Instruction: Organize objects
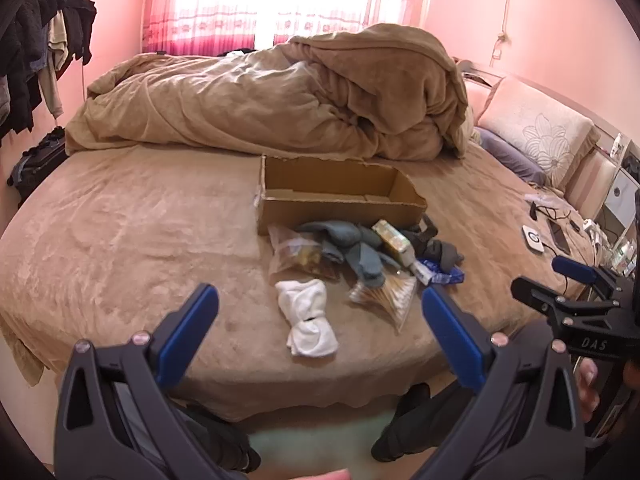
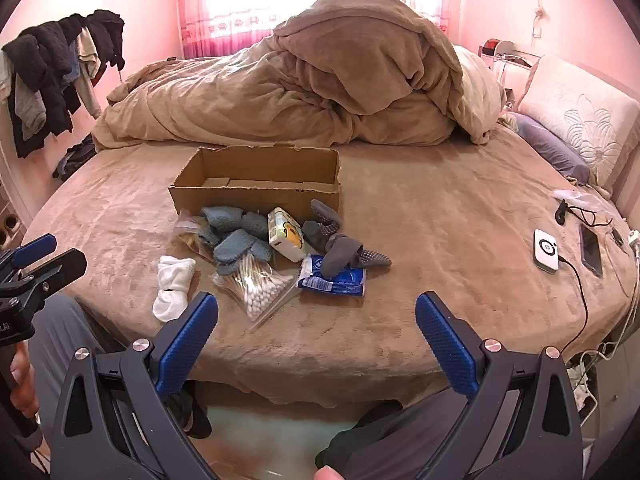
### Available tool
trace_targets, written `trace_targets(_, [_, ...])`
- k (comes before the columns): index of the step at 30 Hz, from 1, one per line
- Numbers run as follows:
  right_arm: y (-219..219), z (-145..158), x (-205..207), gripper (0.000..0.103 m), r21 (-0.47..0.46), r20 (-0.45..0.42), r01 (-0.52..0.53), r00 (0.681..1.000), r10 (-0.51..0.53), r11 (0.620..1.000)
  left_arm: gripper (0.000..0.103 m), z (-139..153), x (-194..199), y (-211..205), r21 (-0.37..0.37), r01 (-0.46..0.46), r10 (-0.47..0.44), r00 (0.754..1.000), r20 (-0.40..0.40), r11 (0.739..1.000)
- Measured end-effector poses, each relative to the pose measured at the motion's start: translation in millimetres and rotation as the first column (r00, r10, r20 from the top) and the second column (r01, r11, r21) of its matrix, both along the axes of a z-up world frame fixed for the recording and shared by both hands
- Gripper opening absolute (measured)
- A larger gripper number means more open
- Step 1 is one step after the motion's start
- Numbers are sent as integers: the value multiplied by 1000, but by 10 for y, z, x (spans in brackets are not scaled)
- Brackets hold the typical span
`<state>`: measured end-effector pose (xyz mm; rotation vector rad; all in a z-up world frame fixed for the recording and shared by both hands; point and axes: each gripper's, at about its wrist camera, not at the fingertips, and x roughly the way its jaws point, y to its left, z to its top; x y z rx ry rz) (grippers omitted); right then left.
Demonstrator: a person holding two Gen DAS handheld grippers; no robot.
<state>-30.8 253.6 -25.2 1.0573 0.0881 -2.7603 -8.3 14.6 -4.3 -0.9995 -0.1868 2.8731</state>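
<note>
We are holding both tongs released and empty over the bed's (image 2: 440, 216) near edge, left tongs (image 1: 320, 304) and right tongs (image 2: 316, 312). Ahead of them are lying the white socks (image 2: 172, 288), swabs (image 2: 256, 284), blue socks (image 2: 236, 236) and grey socks (image 2: 340, 244), with the box (image 2: 256, 184) sitting open just beyond.

Each black plastic two-finger left gripper (image 1: 318, 302) and matching right gripper (image 2: 316, 310) carries textured blue finger pads (image 2: 444, 340) fixed with round silver screws (image 2: 492, 346). White "DAS" lettering (image 1: 594, 345) marks the frame at right. Grey trouser legs (image 2: 60, 344) and bare fingers (image 1: 588, 384) show low in frame.
</note>
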Motion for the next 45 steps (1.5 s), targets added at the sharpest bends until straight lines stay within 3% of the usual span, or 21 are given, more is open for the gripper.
trace_targets(45, [-11, -36, 11, 101, -31, 17, -30, 999, 31, 999, 103, 17, 52, 52, 17, 13, -12, 1000, -24, 1000])
